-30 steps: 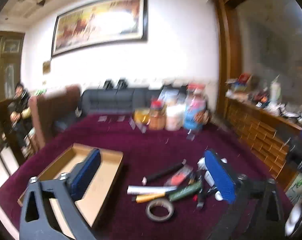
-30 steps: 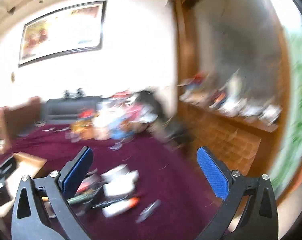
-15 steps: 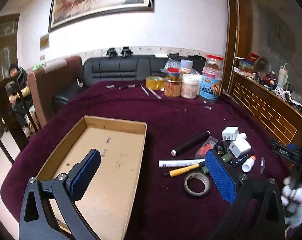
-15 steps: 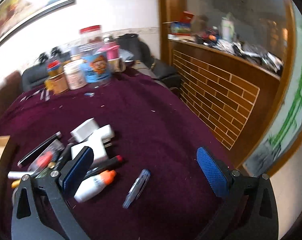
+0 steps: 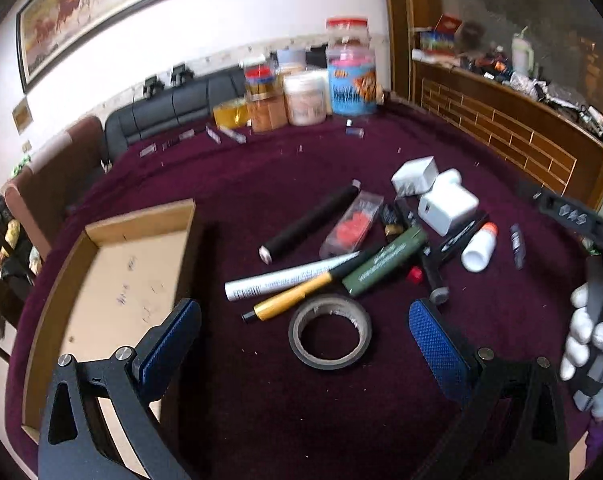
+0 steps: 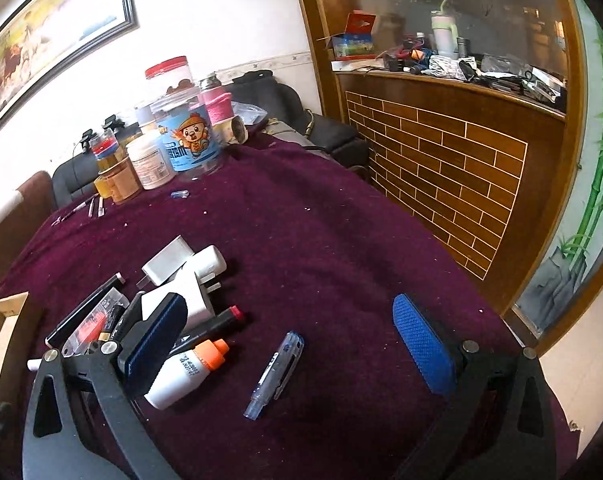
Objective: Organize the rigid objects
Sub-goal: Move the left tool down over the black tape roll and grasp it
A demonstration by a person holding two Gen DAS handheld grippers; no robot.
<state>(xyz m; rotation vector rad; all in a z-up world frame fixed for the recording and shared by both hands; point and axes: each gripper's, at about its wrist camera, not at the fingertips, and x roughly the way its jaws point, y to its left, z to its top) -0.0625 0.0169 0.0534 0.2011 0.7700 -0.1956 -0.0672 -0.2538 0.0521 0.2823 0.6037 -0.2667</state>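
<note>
Because the cardboard tray (image 5: pixel 113 216) sat bare beside the heap, both grippers hung spread wide and empty, seemingly choosing a first pick. The left gripper (image 5: pixel 305 344) framed the tape roll (image 5: pixel 330 333); the right gripper (image 6: pixel 289 340) framed the clear pen (image 6: pixel 275 374) on the maroon cloth (image 6: pixel 341 240).

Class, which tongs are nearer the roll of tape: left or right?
Left. The left tongs hover open right at the roll of tape; the right tongs are open over the clear pen, farther right.
</note>
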